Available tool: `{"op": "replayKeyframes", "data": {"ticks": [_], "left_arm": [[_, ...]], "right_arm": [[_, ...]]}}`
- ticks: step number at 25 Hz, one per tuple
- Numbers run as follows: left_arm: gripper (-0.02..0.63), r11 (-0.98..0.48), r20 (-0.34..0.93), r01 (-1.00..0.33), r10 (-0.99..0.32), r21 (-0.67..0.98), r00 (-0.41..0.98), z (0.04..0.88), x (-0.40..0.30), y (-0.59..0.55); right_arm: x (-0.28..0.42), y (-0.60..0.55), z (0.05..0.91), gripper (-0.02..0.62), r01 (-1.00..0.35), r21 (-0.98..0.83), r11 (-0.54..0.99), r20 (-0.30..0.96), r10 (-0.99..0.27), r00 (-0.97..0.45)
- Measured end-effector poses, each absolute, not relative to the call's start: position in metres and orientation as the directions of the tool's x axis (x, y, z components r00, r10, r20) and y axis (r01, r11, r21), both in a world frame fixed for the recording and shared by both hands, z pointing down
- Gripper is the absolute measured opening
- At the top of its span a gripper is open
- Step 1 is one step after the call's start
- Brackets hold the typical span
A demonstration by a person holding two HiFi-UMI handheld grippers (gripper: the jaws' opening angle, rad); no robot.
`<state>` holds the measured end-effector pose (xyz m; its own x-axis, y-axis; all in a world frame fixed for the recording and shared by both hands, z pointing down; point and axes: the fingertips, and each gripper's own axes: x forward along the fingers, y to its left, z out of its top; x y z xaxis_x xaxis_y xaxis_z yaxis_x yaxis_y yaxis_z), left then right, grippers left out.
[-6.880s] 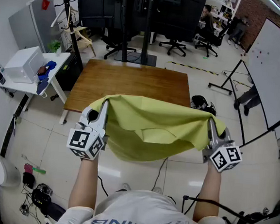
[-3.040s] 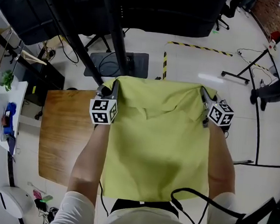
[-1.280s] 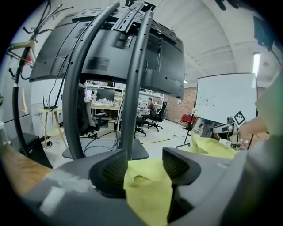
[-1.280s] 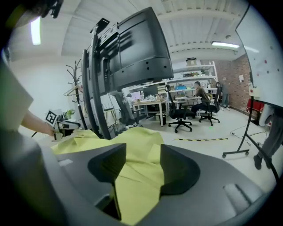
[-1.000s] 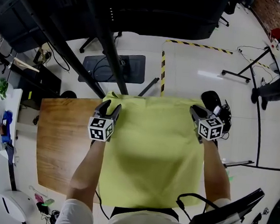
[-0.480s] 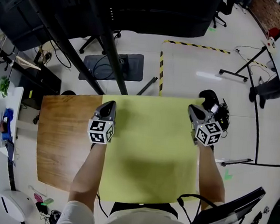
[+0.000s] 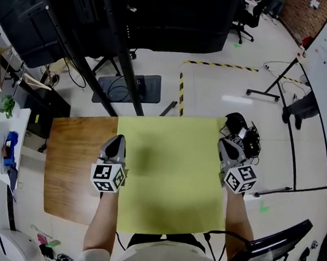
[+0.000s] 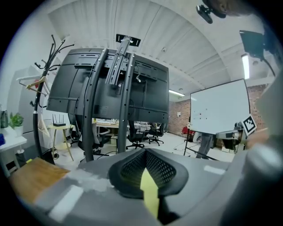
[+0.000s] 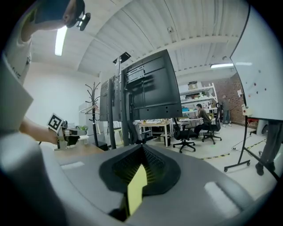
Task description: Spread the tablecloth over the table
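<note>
As it lies, tablecloth (image 7: pixel 171 173) squares with table (image 7: pixel 75 165).

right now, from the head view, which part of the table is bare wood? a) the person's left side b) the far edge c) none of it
a: the cloth lies flat over the rest, and the table shows bare wood only on the person's left.

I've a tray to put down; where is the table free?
Bare wood: the strip of table between its left edge and the tablecloth. The cloth's flat middle is free too. Crowded: the cloth's side edges, where the left gripper and right gripper hang.
</note>
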<state>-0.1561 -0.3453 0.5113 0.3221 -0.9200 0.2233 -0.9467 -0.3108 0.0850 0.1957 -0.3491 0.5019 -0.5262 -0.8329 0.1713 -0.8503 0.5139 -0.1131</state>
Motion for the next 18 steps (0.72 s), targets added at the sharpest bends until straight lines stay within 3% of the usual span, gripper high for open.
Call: {"op": "replayKeyframes", "data": {"ticks": [18], "left_arm": [[0.002, -0.363, 0.121, -0.932, -0.924, 0.014, 0.362, 0.41, -0.129, -0.274]], "right_arm": [[0.215, -0.287, 0.404, 0.008, -0.891, -0.079, 0.447, 0.058, -0.89, -0.451]]}}
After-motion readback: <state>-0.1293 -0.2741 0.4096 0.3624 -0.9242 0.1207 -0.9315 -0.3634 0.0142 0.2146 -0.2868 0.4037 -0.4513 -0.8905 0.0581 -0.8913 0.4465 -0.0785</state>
